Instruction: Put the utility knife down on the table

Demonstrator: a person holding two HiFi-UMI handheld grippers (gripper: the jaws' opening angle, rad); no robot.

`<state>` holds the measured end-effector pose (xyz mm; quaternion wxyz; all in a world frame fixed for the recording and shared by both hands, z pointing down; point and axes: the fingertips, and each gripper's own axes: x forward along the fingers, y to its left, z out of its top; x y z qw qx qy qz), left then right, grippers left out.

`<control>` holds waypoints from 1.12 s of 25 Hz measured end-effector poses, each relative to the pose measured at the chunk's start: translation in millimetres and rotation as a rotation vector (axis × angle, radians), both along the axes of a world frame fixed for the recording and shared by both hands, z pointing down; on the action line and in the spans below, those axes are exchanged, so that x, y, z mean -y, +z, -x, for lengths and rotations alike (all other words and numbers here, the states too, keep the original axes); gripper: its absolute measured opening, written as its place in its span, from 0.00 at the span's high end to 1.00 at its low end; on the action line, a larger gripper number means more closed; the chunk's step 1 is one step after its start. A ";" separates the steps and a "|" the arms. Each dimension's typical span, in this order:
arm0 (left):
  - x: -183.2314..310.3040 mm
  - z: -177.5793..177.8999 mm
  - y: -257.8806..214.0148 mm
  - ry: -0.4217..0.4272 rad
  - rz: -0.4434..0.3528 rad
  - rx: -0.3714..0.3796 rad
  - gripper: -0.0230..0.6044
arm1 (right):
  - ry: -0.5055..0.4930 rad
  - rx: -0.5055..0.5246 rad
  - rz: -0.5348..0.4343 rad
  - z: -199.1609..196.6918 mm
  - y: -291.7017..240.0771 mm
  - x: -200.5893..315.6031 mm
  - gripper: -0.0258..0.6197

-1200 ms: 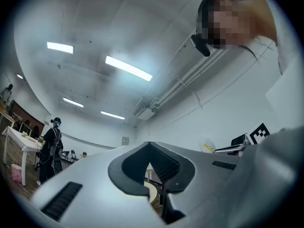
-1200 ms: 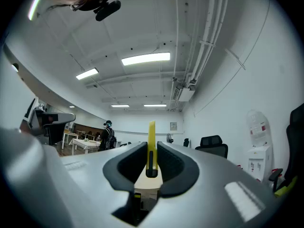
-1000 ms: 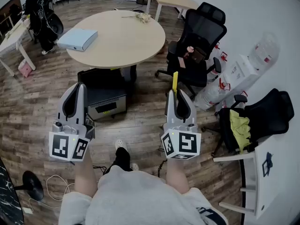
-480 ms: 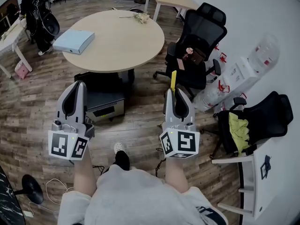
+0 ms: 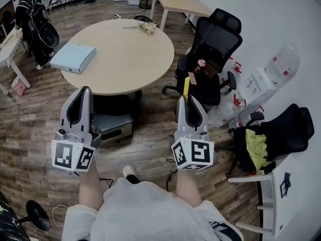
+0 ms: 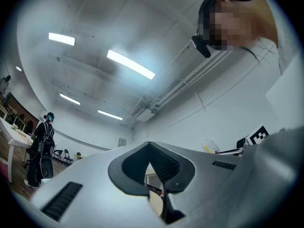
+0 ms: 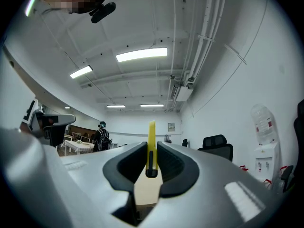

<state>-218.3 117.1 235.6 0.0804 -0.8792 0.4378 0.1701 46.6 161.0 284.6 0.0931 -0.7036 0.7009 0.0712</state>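
A yellow utility knife (image 5: pixel 186 87) sticks up from my right gripper (image 5: pixel 187 98), whose jaws are shut on it; in the right gripper view the utility knife (image 7: pixel 151 148) stands upright between the right gripper's (image 7: pixel 151 146) dark pads. My left gripper (image 5: pixel 83 90) is held level to the left, over the floor, jaws shut with nothing between them; in its own view the left gripper (image 6: pixel 150 145) has its tips touching. The round wooden table (image 5: pixel 123 51) lies ahead of both grippers.
A pale blue box (image 5: pixel 73 57) and a small bunch of dried flowers (image 5: pixel 147 27) lie on the table. A black office chair (image 5: pixel 210 54) stands right of it, a dark box (image 5: pixel 111 122) under its near edge. A person in black (image 5: pixel 31 21) stands far left.
The table has drawn nearer and shifted down in the head view. Both grippers keep the same pose, the knife still held.
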 end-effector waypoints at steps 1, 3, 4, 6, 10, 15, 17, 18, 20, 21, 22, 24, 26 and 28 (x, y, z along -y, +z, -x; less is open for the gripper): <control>8.2 -0.5 -0.7 0.004 -0.002 -0.001 0.95 | 0.003 0.002 -0.002 -0.5 -0.3 7.5 0.85; 24.1 -1.2 -1.7 0.011 -0.006 0.000 0.95 | 0.008 0.006 -0.005 -0.9 -1.2 22.2 0.85; 31.6 -1.2 -2.3 0.015 -0.007 0.002 0.95 | 0.010 0.008 -0.008 -0.8 -1.9 29.4 0.85; 45.6 0.5 -3.9 0.022 -0.013 0.004 0.95 | 0.014 0.011 -0.016 1.2 -3.9 43.1 0.85; 68.6 9.2 -4.1 0.028 -0.022 0.008 0.95 | 0.020 0.012 -0.031 11.1 -5.1 64.3 0.85; 91.5 15.0 1.8 0.038 -0.001 -0.008 0.95 | 0.023 0.002 -0.016 18.2 -2.1 82.3 0.85; 97.3 15.0 4.5 0.041 0.005 -0.010 0.95 | 0.028 -0.001 -0.009 17.5 -0.8 86.6 0.85; 99.8 15.2 5.7 0.042 0.007 -0.011 0.95 | 0.030 -0.002 -0.008 17.2 -0.6 88.7 0.85; 106.0 15.8 7.9 0.043 0.011 -0.015 0.95 | 0.031 -0.007 -0.008 17.0 -1.0 94.8 0.85; 109.6 15.9 8.8 0.042 0.013 -0.016 0.95 | 0.030 -0.008 -0.009 16.7 -1.2 98.9 0.85; 113.3 15.6 9.3 0.040 0.014 -0.016 0.95 | 0.027 -0.009 -0.010 16.1 -1.3 103.7 0.85; 121.1 14.9 9.4 0.032 0.011 -0.015 0.95 | 0.020 -0.007 -0.013 14.4 -1.2 114.7 0.85; 130.3 14.6 8.5 0.020 0.004 -0.012 0.95 | 0.011 -0.004 -0.018 12.9 -1.1 127.4 0.85; 141.6 13.3 7.4 0.008 0.000 -0.007 0.95 | 0.001 0.000 -0.022 11.2 -1.4 141.9 0.85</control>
